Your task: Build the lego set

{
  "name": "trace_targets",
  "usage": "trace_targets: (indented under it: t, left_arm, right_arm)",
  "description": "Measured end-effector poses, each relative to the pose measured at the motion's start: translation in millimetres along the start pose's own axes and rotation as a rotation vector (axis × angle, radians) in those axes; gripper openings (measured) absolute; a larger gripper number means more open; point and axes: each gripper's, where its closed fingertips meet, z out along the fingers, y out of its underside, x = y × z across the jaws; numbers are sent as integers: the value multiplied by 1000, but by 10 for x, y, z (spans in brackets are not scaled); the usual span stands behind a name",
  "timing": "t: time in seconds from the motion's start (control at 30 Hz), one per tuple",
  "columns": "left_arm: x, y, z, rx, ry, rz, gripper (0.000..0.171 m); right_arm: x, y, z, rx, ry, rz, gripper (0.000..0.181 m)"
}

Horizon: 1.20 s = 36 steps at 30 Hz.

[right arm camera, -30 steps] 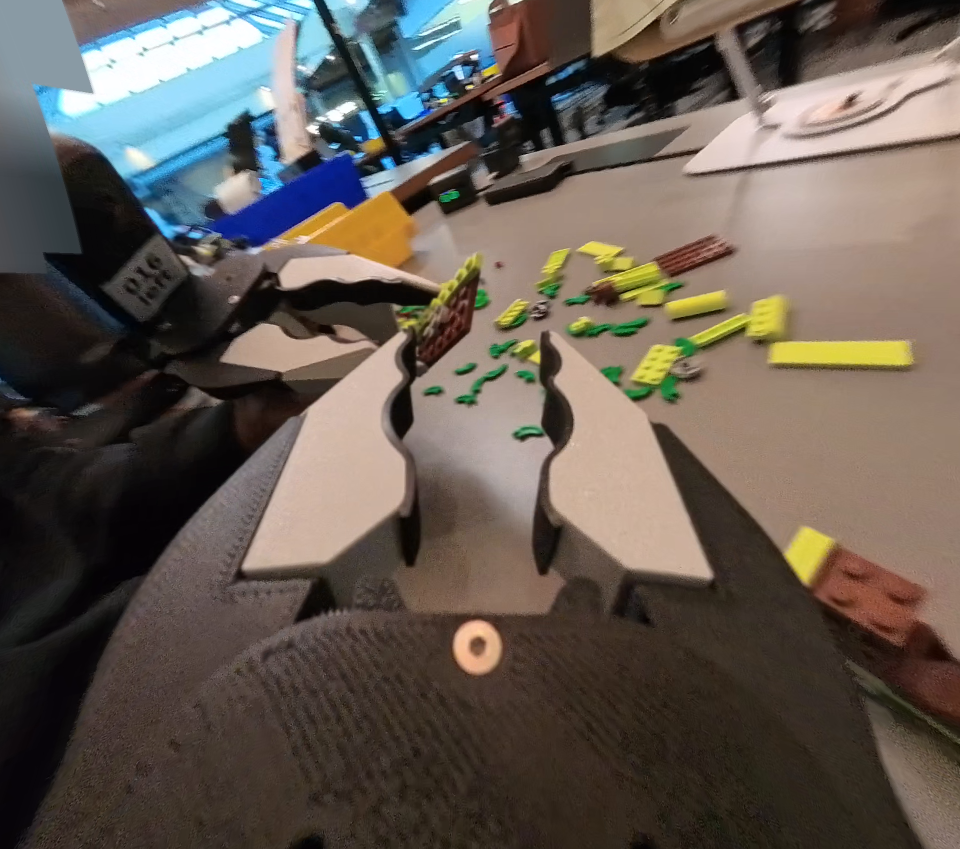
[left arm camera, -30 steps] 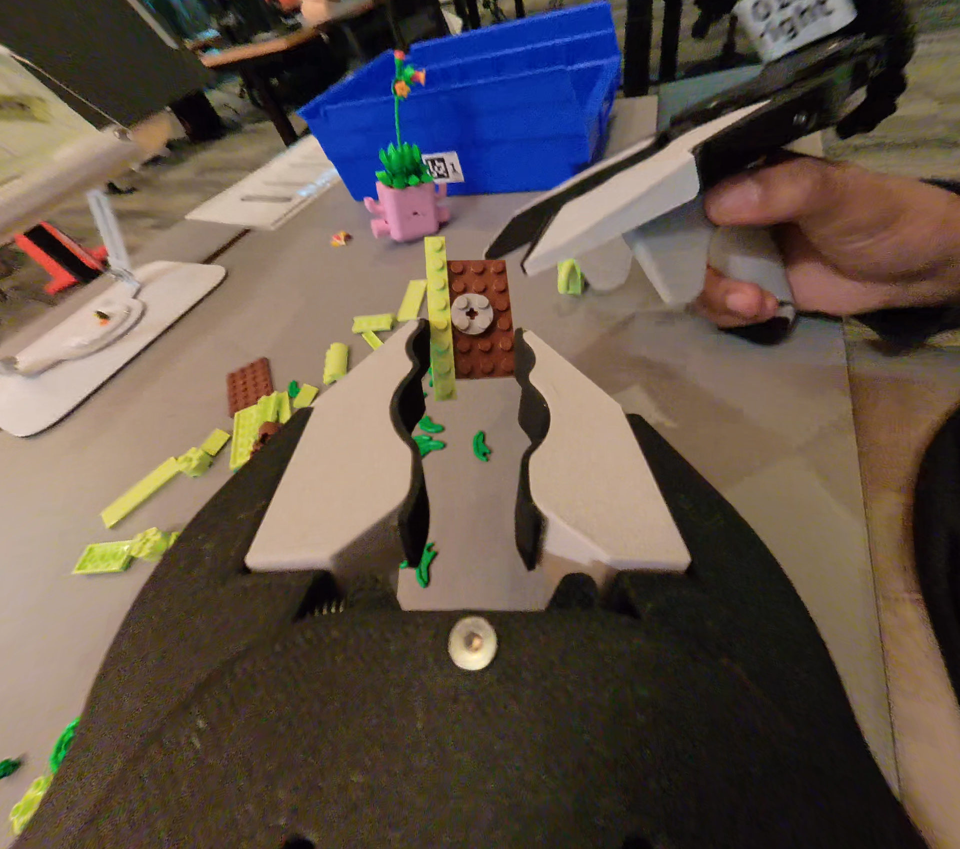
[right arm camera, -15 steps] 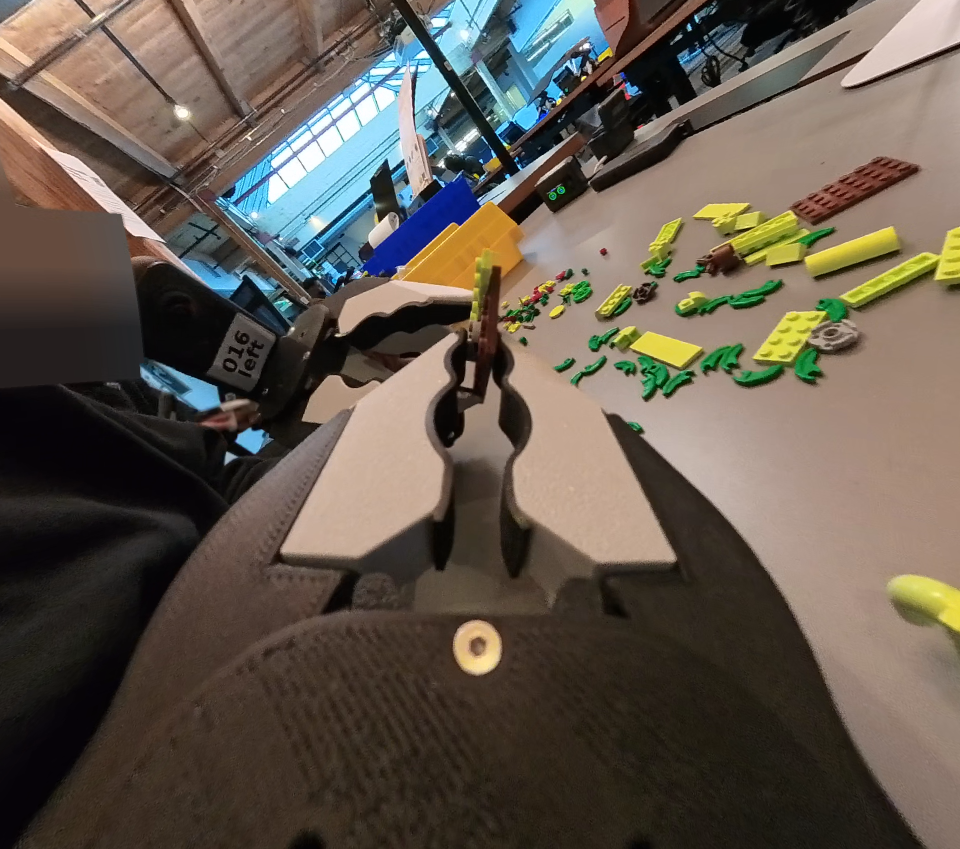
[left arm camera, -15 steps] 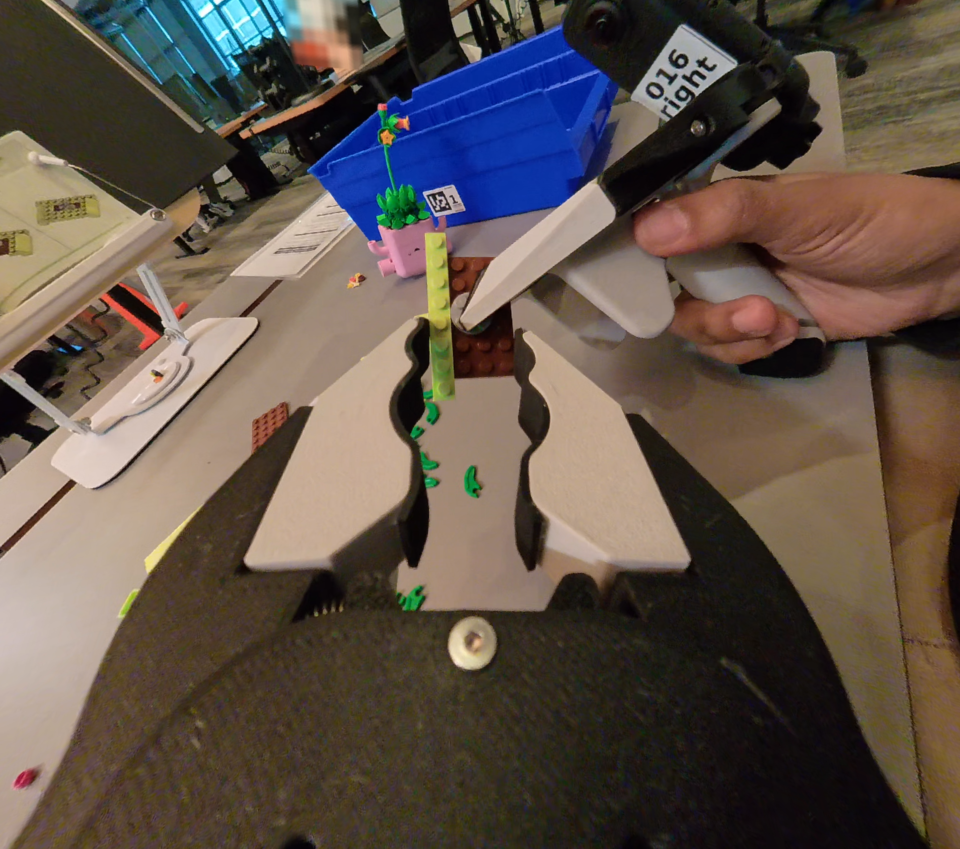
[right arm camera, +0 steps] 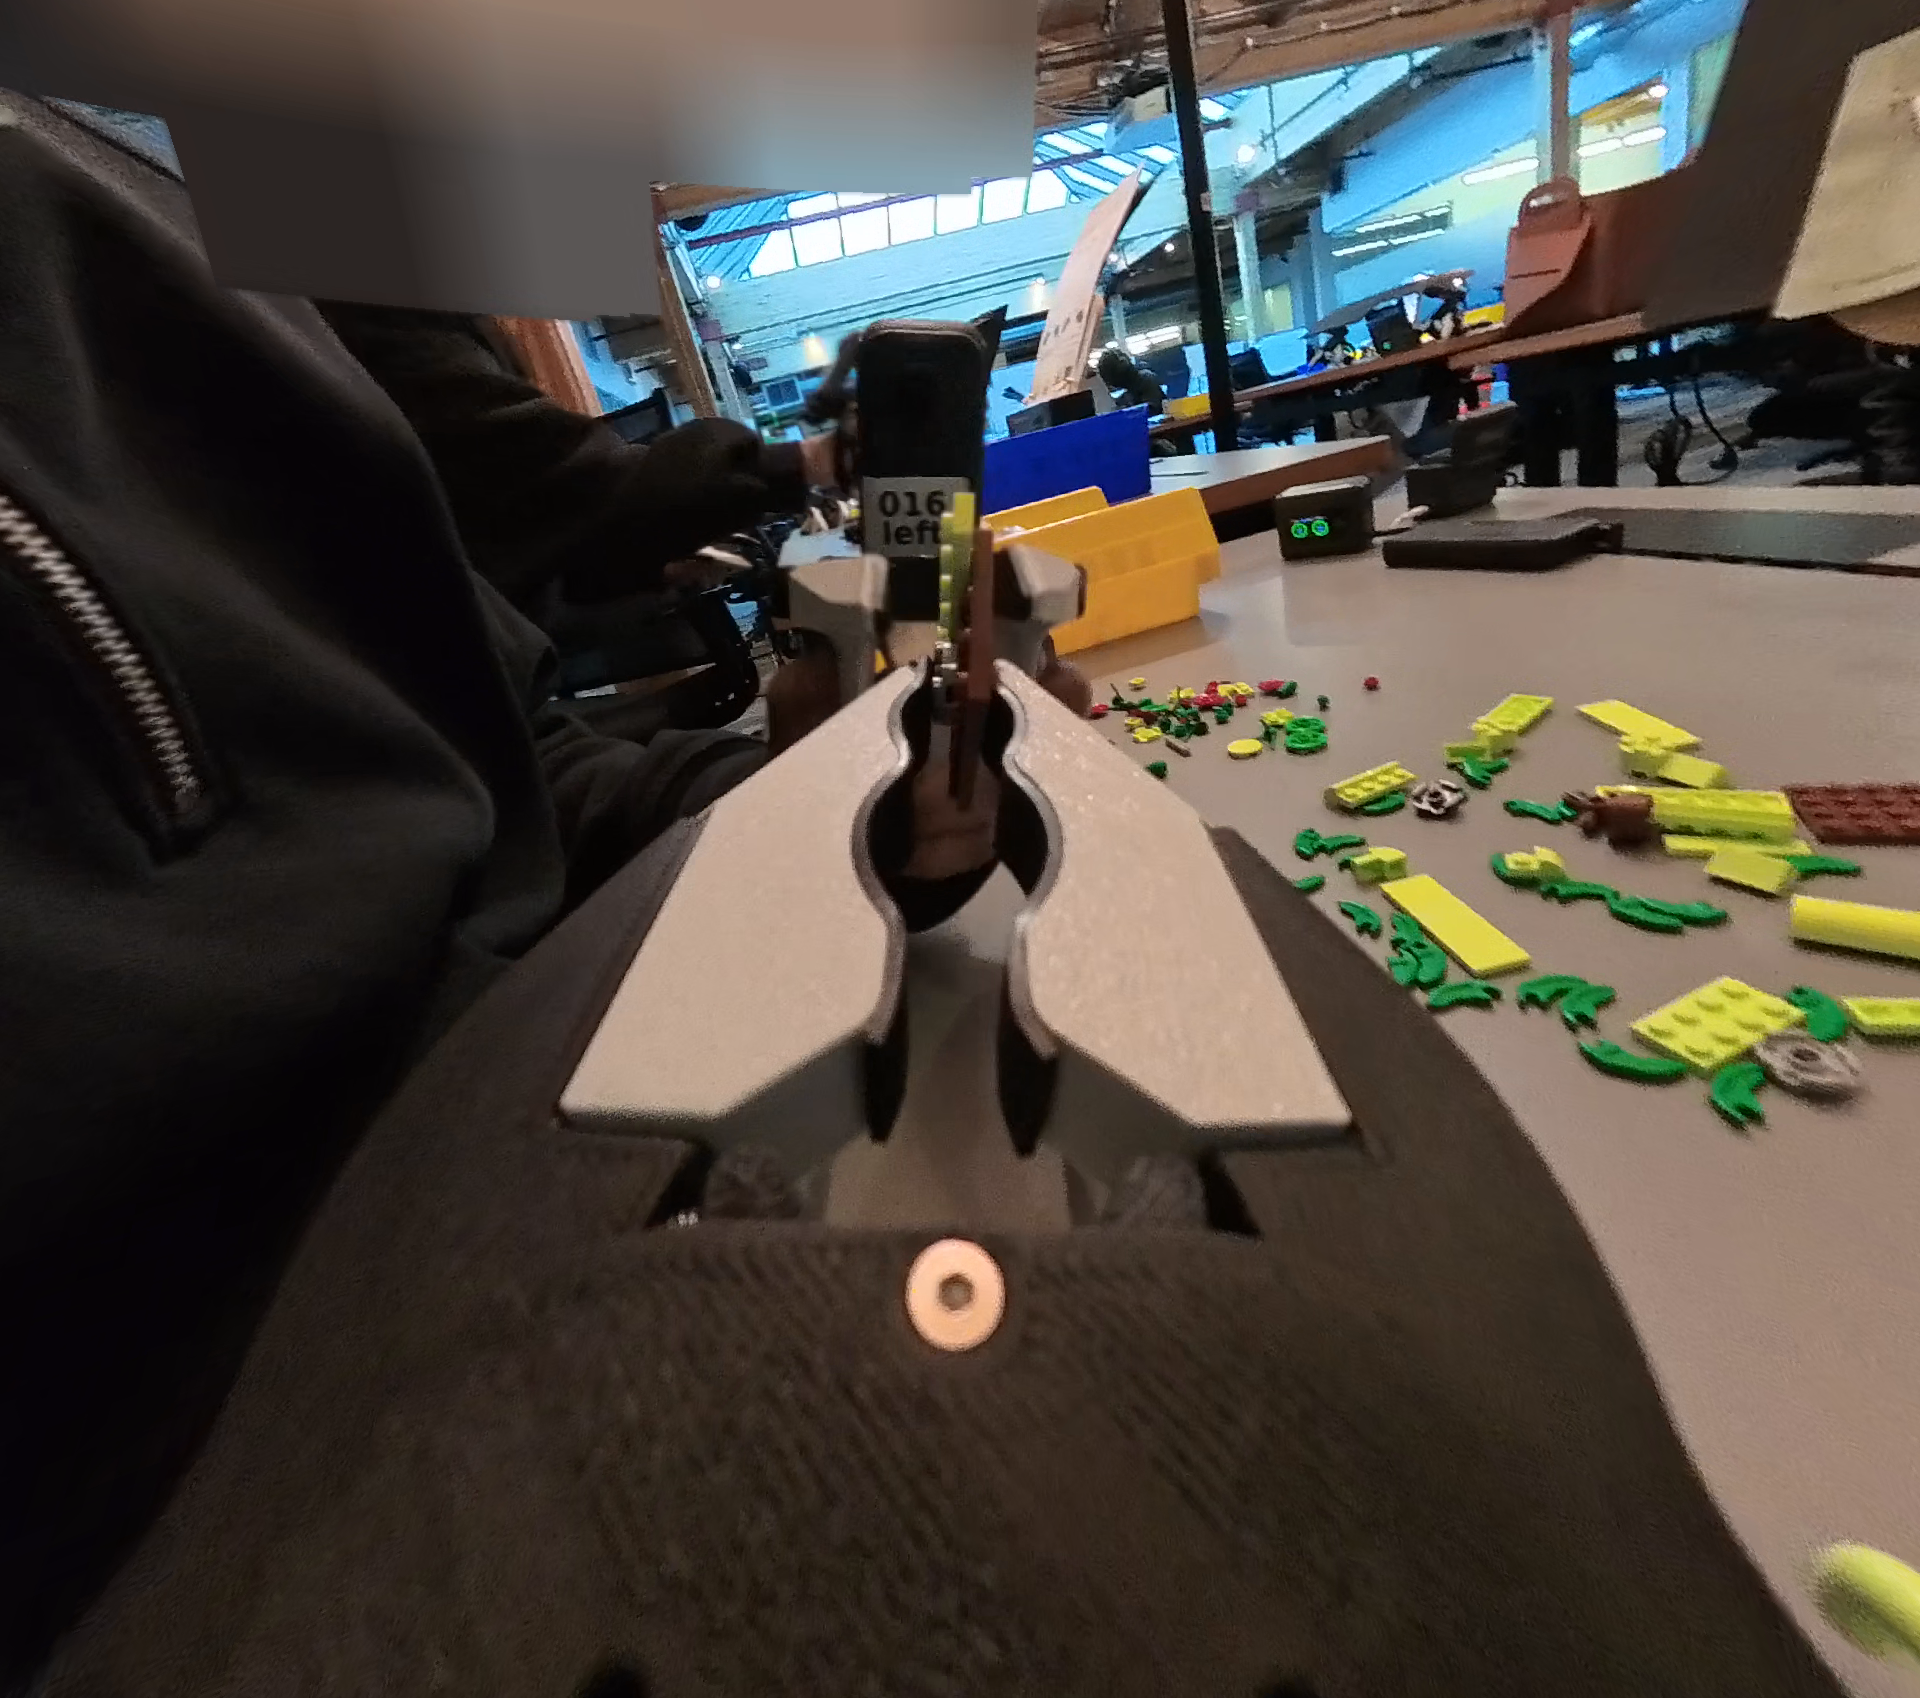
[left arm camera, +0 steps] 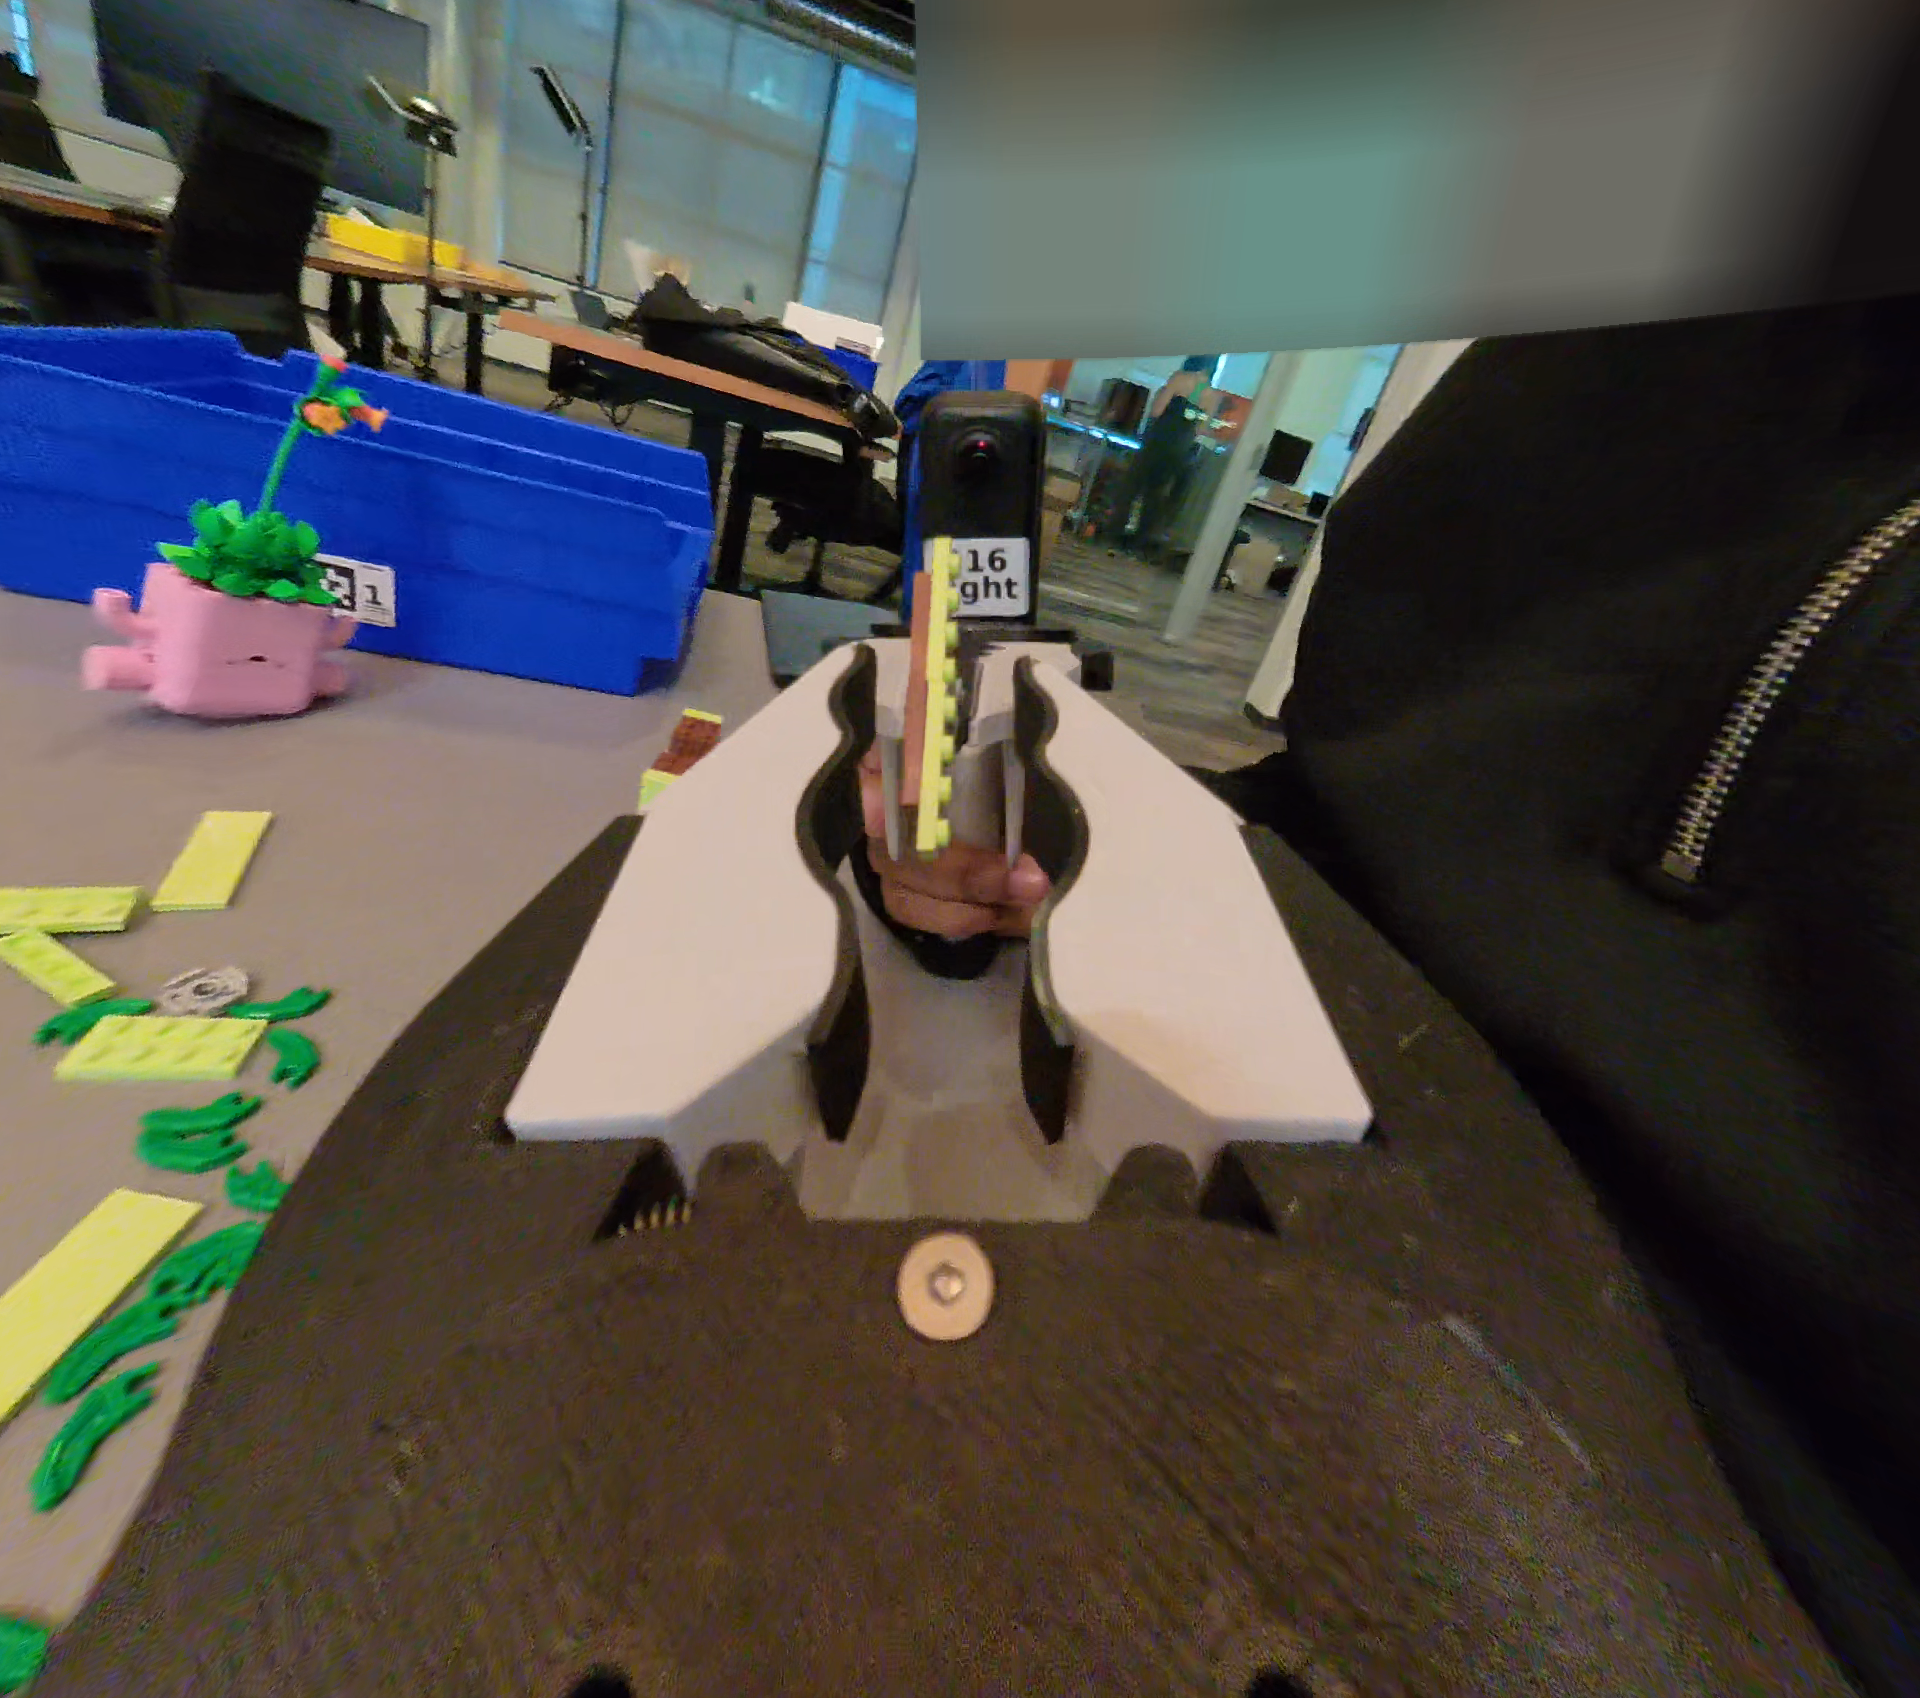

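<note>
Centrally, above the grey desk [left arm camera: 436, 775], the two tools faced each other. The left hand-held gripper [left arm camera: 940, 672] stood spread, its fingers apparently clear of the brown plate [left arm camera: 918, 713] with its lime strip [left arm camera: 940, 692]. The right hand-held gripper [right arm camera: 958, 692] was closed on that plate [right arm camera: 977, 661], held edge-on and upright. Loose lime and green pieces [right arm camera: 1455, 921] lay scattered on the desk, near a pink lego pot [left arm camera: 223, 651].
</note>
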Motion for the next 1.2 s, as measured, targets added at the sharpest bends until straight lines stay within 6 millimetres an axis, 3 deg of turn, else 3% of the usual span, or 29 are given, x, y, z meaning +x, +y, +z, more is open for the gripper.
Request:
trace_targets:
  t: [0.5,0.77,1.2]
  left_arm:
    - [92,14,14,11,59,-46,6]
    - [130,-6,7,18,72,-26,12]
    - [112,-28,-12,21,68,-56,4]
  right_arm:
    - [-109,4,36,5,-67,-20,5]
    - [-131,-42,11,34,-96,8,5]
    - [-123,-67,-1,50,-100,21,5]
